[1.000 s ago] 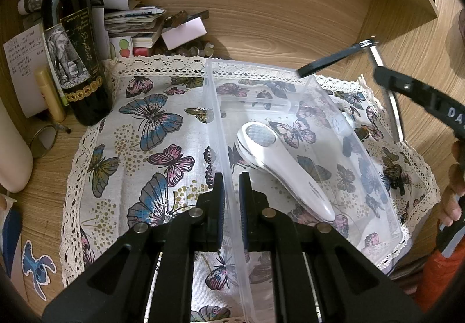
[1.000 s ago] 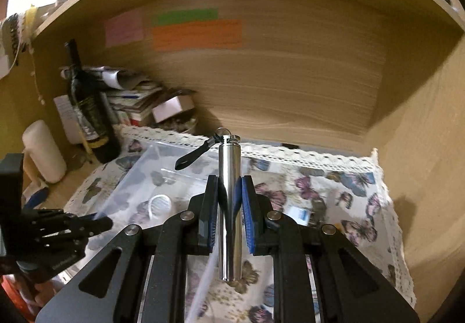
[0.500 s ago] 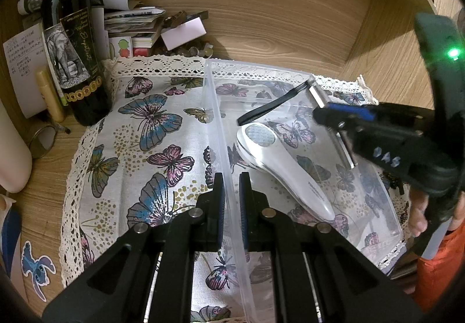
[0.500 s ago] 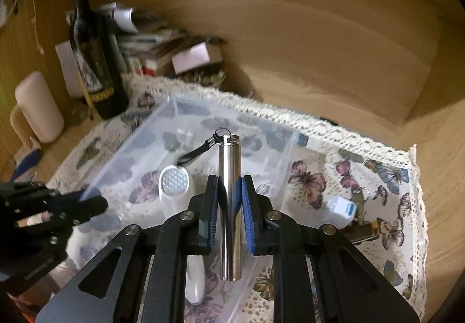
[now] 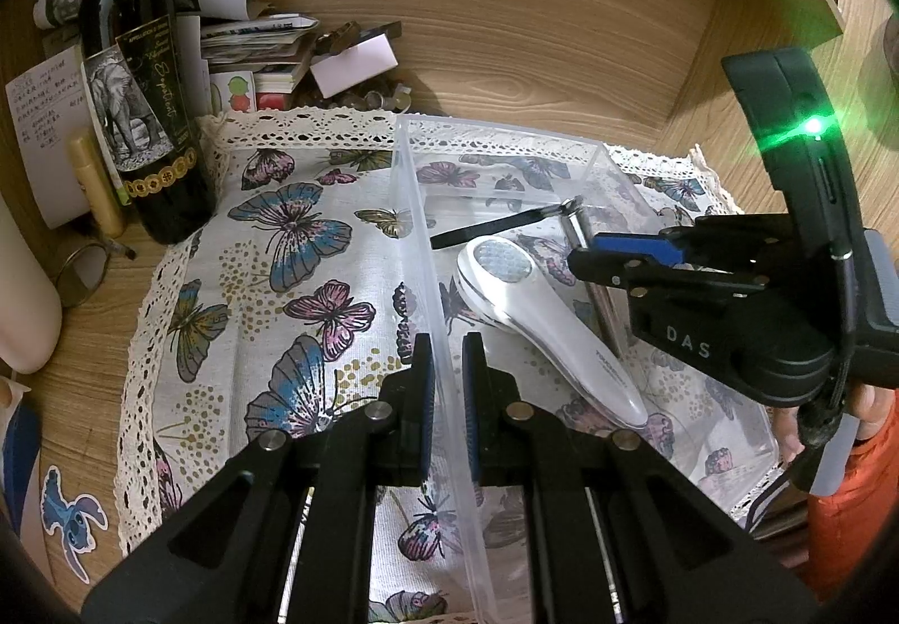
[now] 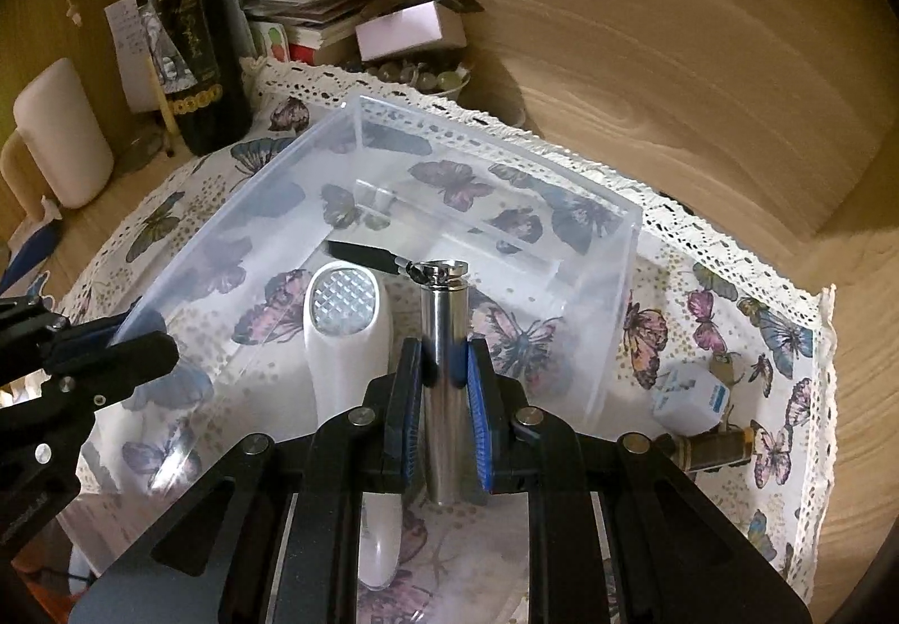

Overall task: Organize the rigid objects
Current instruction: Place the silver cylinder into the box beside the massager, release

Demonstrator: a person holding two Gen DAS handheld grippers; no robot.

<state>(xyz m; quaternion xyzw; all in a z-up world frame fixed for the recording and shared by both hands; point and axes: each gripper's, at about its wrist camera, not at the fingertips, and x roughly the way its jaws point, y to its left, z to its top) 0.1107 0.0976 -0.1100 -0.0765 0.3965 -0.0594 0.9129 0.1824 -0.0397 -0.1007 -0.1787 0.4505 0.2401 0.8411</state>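
A clear plastic bin (image 5: 416, 208) (image 6: 489, 141) stands on a butterfly-print cloth (image 5: 281, 276). My left gripper (image 5: 447, 343) is shut on the bin's near left wall and also shows in the right wrist view (image 6: 140, 332). A white handheld device (image 5: 539, 320) (image 6: 343, 337) lies inside the bin. My right gripper (image 6: 444, 349) is shut on a silver metal tube (image 6: 444, 343) with a black strap (image 6: 359, 250) and holds it low inside the bin, beside the white device. In the left wrist view the tube (image 5: 595, 281) reaches down from my right gripper (image 5: 607, 253).
A wine bottle (image 5: 140, 79) (image 6: 191, 40), stacked papers (image 5: 247, 40) and a bowl of beads (image 6: 416, 73) stand at the back left. A white cube (image 6: 688, 396) and a small brown bottle (image 6: 713, 447) lie on the cloth right of the bin. Wooden walls enclose the back and right.
My right gripper has come down with the silver tube from above the bin into it, beside the white device. My left gripper has stayed shut on the bin wall.
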